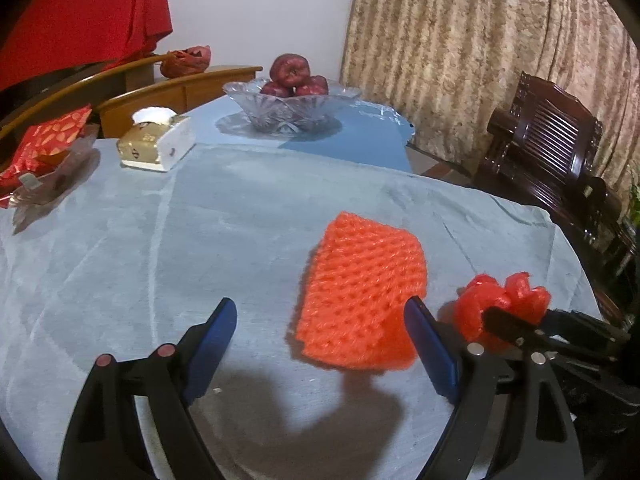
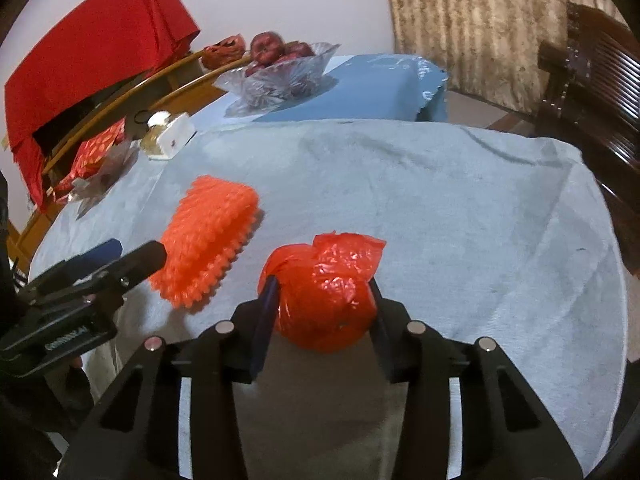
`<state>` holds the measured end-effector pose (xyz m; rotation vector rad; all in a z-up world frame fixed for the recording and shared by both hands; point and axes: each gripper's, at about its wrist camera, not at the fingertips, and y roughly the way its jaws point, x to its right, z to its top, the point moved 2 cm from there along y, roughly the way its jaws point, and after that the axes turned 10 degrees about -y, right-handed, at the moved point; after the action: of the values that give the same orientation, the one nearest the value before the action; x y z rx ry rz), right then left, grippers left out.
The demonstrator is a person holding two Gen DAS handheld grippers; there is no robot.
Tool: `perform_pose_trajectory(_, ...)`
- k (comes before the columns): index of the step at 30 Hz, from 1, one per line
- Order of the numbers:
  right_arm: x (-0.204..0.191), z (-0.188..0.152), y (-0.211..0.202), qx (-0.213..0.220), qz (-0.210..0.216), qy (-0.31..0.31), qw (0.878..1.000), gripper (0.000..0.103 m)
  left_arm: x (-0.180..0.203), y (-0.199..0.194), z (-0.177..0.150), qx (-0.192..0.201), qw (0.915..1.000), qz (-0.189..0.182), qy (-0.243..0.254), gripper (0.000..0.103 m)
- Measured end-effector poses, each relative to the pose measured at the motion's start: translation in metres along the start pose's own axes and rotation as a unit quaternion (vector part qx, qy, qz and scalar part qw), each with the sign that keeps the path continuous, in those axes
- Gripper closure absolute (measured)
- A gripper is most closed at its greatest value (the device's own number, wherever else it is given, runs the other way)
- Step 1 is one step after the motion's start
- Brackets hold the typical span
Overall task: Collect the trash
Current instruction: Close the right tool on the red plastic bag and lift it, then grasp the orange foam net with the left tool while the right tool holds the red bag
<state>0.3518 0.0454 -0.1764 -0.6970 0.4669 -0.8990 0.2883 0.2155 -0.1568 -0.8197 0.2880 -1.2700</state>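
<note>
Red crinkled plastic fills the lower centre of the right wrist view: a knotted red plastic bag (image 2: 326,294), glossy and puckered, pinched between the two fingers of the right gripper (image 2: 322,300), which is clenched on it from both sides. I take it the bag serves as the trash collector, held up so scraps can go in. In the left wrist view the same bag shows at lower right, bunched like a rosette (image 1: 502,304).

The left gripper (image 1: 320,344) stands released, its blue-padded jaws spread wide at the bottom of that frame. Just beyond its right finger lies the orange foam net (image 1: 362,294), a soft fruit sleeve with an open lattice weave, flattened into a rough rectangle on the pale blue tablecloth (image 1: 160,260). The spread jaws seem aimed at it, so it is probably the next piece of trash; it should squash easily.

Further off, at centre left, a gold and white tissue box (image 1: 156,144) rests beside crumpled red wrappers (image 1: 44,148). At top centre a cut-glass bowl (image 1: 292,108) holds dark red apples (image 1: 290,72), with patterned beige curtains (image 1: 460,60) behind.
</note>
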Motion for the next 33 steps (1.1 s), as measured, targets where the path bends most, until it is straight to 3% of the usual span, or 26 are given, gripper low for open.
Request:
perform_pose_trajectory(14, 0.024, -0.010, -0.015, 0.005, -0.019, 0.017, 1.000, 0.062, 0.023, 0.032, -0.007, -0.039, 0.9990, -0.003, 0.023, 0.018)
perform_pose_trajectory(16, 0.023, -0.011, -0.017, 0.006, -0.020, 0.017, 1.000, 0.062, 0.026, 0.032, -0.008, -0.041, 0.9988, -0.006, 0.027, 0.025)
perform_pose_trajectory(18, 0.022, -0.010, -0.018, 0.007, -0.020, 0.016, 1.000, 0.062, 0.028, 0.032, -0.009, -0.044, 0.9984, -0.015, 0.033, 0.049)
perform_pose_trajectory(19, 0.022, -0.010, -0.020, 0.008, -0.020, 0.016, 1.000, 0.062, 0.030, 0.031, -0.010, -0.047, 0.9981, -0.022, 0.035, 0.055)
perform_pose_trajectory(20, 0.022, -0.011, -0.021, 0.009, -0.020, 0.016, 1.000, 0.062, 0.032, 0.030, -0.010, -0.046, 0.9980, -0.025, 0.035, 0.067)
perform_pose_trajectory(21, 0.021, -0.011, -0.023, 0.010, -0.020, 0.017, 1.000, 0.062, 0.034, 0.028, -0.010, -0.044, 0.9980, -0.027, 0.036, 0.072)
perform_pose_trajectory(24, 0.021, -0.011, -0.030, 0.015, -0.020, 0.019, 1.000, 0.062, 0.037, 0.020, -0.010, -0.038, 0.9983, -0.030, 0.035, 0.077)
perform_pose_trajectory(33, 0.018, -0.015, -0.061, 0.031, -0.023, 0.022, 0.999, 0.062, 0.050, -0.027, -0.009, -0.003, 0.9984, -0.035, 0.043, 0.078)
